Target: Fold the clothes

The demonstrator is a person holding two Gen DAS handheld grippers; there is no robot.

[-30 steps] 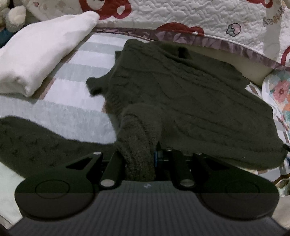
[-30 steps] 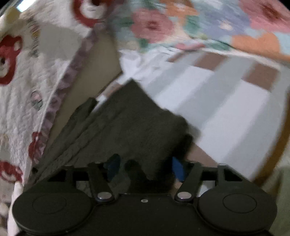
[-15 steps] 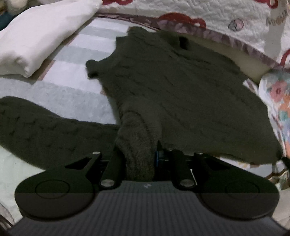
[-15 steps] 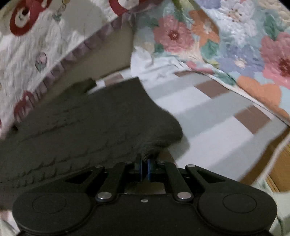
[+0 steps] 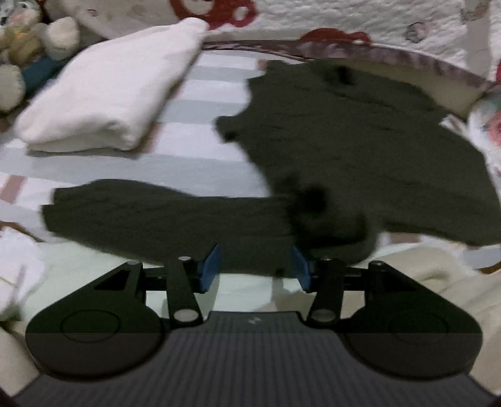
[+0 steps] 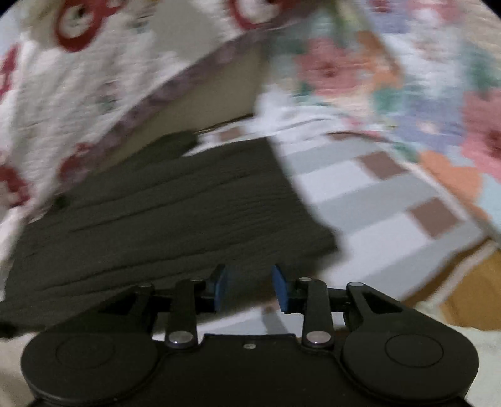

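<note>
Through your left wrist camera, you are looking down on a dark green knitted sweater [image 5: 360, 147] that is lying spread on the striped bedsheet [image 5: 194, 141], its body reaching toward the far edge of the bed where the quilt with red bears [image 5: 313, 18] is hanging. One sleeve [image 5: 150, 213] is stretching out flat toward the left edge of the bed, and a bunched fold of knit is sitting where it joins the body. Your left gripper [image 5: 255, 266] is letting go: its jaws are opening, the blue pads [image 5: 210, 266] are standing apart, and no fabric is pinched between them, though the sleeve's near edge is lying just beyond the tips. A folded white cloth [image 5: 103, 100] is resting on the far left part of the bed, apart from the sweater, with soft toys [image 5: 28, 40] beyond it at the far left corner. Through your right wrist camera, which is blurred, you are seeing the sweater's [image 6: 162, 219] body lying flat on the striped sheet [image 6: 375, 213], its corner near the right pad. Your right gripper [image 6: 249, 288] is also releasing: its jaws are opening and its blue pads [image 6: 279, 288] are clear of the knit, with nothing clamped between them. A floral quilt [image 6: 407, 87] is lying along the far right edge of the bed.
</note>
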